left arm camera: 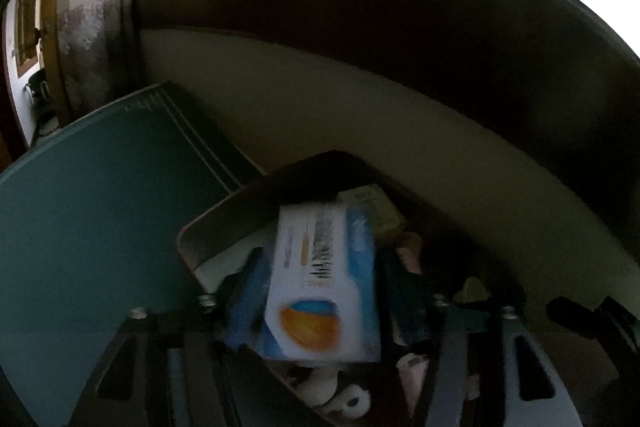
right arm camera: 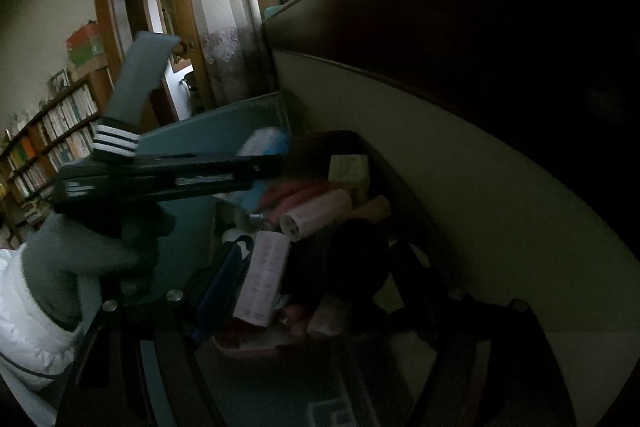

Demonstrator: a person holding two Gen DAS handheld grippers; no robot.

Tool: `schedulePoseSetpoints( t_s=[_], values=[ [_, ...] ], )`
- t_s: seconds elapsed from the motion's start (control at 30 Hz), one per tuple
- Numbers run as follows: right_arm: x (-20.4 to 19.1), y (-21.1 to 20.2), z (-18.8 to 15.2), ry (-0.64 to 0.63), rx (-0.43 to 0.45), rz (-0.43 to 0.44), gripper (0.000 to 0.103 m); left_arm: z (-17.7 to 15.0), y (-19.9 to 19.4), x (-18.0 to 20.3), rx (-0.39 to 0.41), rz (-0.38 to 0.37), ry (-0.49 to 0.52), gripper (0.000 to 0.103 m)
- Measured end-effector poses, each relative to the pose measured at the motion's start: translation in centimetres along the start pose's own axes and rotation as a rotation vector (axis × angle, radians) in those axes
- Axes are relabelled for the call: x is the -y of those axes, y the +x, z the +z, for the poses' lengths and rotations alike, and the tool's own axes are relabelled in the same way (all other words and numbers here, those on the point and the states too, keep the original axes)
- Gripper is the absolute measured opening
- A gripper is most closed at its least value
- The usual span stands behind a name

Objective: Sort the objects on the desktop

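Observation:
In the left wrist view my left gripper [left arm camera: 320, 291] is shut on a white and blue box [left arm camera: 320, 283] with an orange bowl picture, held over a brown tray [left arm camera: 208, 223] of small items. In the right wrist view my right gripper [right arm camera: 316, 267] hovers over the same tray [right arm camera: 360, 143], around a dark round object [right arm camera: 352, 255]; the dim light hides whether it grips it. Pink tubes [right arm camera: 316, 213], a white labelled tube [right arm camera: 262, 279] and a pale box [right arm camera: 350, 171] lie in the tray. The left gripper's body [right arm camera: 168, 175] crosses that view.
A green cutting mat [left arm camera: 100, 207] covers the desk left of the tray. A beige and dark partition wall [left arm camera: 360, 87] stands close behind the tray. A gloved hand [right arm camera: 80, 259] holds the left gripper. A bookshelf [right arm camera: 44, 147] and doorway stand far left.

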State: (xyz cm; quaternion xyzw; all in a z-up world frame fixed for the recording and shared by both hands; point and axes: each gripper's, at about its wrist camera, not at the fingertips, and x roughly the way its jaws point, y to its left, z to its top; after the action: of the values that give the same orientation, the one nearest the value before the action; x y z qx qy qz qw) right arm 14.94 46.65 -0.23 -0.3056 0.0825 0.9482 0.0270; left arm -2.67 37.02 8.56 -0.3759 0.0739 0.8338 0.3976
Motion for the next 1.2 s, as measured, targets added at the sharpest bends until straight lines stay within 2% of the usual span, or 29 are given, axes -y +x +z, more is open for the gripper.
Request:
schedulePoseSetpoints(
  t_s=[0.03,0.13,0.27,0.37,0.43,0.5,0.53,0.6,0.8,0.97,1.2],
  values=[
    [0.0,0.0,0.0,0.003,-0.003,0.004,0.080,-0.1,-0.1,0.0,0.003,0.004,-0.003,0.075],
    [0.1,0.2,-0.2,0.013,-0.015,0.014,0.082,0.0,-0.1,-0.1,0.011,0.022,0.001,0.075],
    [0.1,0.1,-0.5,0.017,-0.047,0.040,0.083,-0.5,-1.5,1.0,0.056,0.118,0.037,0.077],
    [-0.3,0.0,-1.0,-0.002,-0.076,0.054,0.083,-1.2,-3.9,1.2,0.121,0.193,0.044,0.091],
    [-0.6,-0.1,-1.5,-0.021,-0.098,0.051,0.084,-2.4,-5.8,1.5,0.159,0.234,0.046,0.092],
    [-0.9,-0.3,-1.9,-0.037,-0.115,0.052,0.084,-2.9,-6.8,1.7,0.178,0.279,0.047,0.102],
    [-1.1,-0.4,-2.1,-0.049,-0.124,0.055,0.084,-3.6,-7.8,2.0,0.195,0.320,0.045,0.103],
    [-1.6,-0.8,-2.3,-0.072,-0.138,0.063,0.084,-4.5,-8.8,2.3,0.203,0.354,0.051,0.103],
    [-2.9,-2.7,-2.2,-0.156,-0.170,0.043,0.084,-5.8,-11.1,2.0,0.157,0.364,-0.043,0.103],
    [-3.2,-5.0,-0.9,-0.173,-0.136,0.006,0.086,-6.3,-12.9,1.8,0.154,0.314,-0.114,0.103],
    [-3.6,-6.0,0.2,-0.211,-0.135,-0.070,0.088,-6.7,-14.0,1.9,0.145,0.292,-0.171,0.103]
  ],
)
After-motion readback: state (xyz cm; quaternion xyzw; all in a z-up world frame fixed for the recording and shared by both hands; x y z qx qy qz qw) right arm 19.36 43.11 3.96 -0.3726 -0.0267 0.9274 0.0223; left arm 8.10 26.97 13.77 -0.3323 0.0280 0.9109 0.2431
